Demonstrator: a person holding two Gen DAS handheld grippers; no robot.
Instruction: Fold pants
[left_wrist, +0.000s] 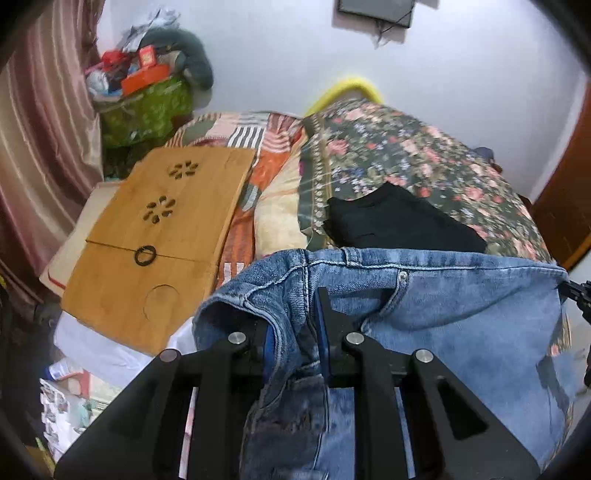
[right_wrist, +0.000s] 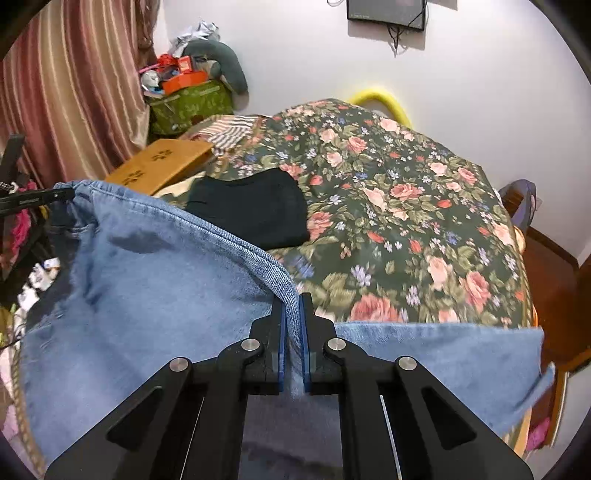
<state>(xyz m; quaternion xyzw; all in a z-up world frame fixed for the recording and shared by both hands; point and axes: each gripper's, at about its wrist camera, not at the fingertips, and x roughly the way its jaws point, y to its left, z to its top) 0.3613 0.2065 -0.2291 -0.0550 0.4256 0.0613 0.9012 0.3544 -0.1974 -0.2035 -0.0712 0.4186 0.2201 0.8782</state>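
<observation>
Step in hand, as I judged it: carry-and-spread, before the first fold. Both tongs were clamped on the light-blue denim jeans (left_wrist: 443, 314), which hung stretched between them above the near edge of the bed.

Left gripper (left_wrist: 295, 332): blue-padded jaws were pinched on bunched denim at the fly and waistband, lower centre of the left wrist view. The gap between the jaws was packed with cloth, so clamped, not apart. Right gripper (right_wrist: 293, 332): jaws were nearly together on a thin hemmed edge, lower centre of the right wrist view.

In the left view the right tool's tip touched the jeans' corner at the right edge of frame; in the right view the left tool held the far corner at upper left. Denim between them was fairly taut, with one loose flap drooping at lower right of the right view.

Bed: dark floral bedspread (right_wrist: 406, 221) filled the centre and right of the frame. A folded black garment (right_wrist: 255, 210) lay on it left of centre, just past the denim's top edge. A bamboo lap tray with flower cutouts (left_wrist: 155, 240) sat at left.

Next move, my guess: lay the jeans flat on the open floral area, clear of the black garment, with both grips even so the legs land aligned. Leg ends hung below frame, so I couldn't tell their length or any twist.
</observation>
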